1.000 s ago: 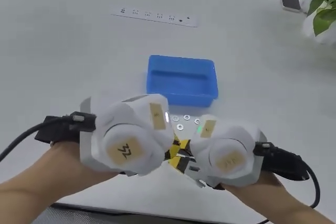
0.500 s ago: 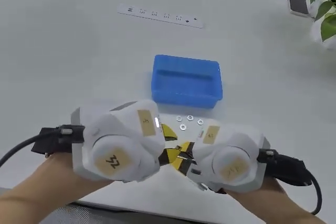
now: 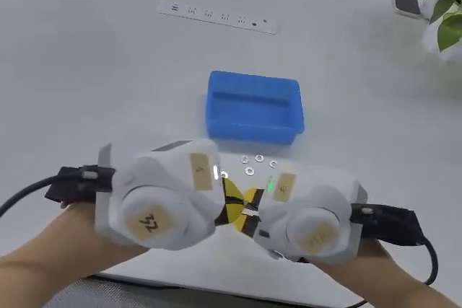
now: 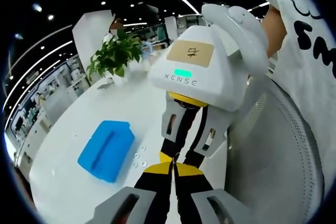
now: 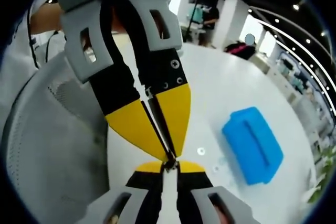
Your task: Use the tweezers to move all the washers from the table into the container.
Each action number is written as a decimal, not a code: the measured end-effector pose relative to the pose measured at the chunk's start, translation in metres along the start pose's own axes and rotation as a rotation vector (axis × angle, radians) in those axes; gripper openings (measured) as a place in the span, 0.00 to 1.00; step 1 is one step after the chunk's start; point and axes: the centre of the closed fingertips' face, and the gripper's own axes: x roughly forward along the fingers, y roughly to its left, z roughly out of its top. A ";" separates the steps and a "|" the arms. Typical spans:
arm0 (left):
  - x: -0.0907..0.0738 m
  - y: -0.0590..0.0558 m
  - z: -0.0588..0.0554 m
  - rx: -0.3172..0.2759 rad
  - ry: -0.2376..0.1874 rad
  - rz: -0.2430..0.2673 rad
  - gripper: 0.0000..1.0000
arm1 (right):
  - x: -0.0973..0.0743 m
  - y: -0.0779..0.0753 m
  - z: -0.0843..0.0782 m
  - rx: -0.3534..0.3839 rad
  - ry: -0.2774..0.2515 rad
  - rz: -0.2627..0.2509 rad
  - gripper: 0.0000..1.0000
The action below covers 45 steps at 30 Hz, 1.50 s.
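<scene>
Tweezers [image 5: 156,121] prob. pinched btwn left gripper [image 5: 169,156] fingers [image 5: 176,108], mostly hidden.

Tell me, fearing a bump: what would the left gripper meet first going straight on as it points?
The right gripper: its tongs face the left gripper tip to tip, apparently touching.

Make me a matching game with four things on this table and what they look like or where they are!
Things:
1. container
2. washers
3. power strip
4. plant

Clues:
A. green leaves, far right corner
B. long and white, far side of the table
C. tiny silver rings, just on the near side of the blue box
D. blue and rectangular, middle of the table

Pairs: 1-D, 2-C, 3-B, 4-A
</scene>
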 end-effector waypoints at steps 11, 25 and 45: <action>-0.003 0.002 -0.010 -0.085 0.005 0.060 0.01 | 0.002 0.005 0.003 -0.030 0.011 0.008 0.01; -0.078 0.025 -0.074 -0.468 0.005 0.508 0.56 | -0.006 -0.026 0.007 0.126 -0.045 -0.033 0.02; -0.108 0.051 -0.098 -0.534 -0.049 0.860 0.90 | 0.014 -0.077 0.018 0.276 -0.098 -0.052 0.03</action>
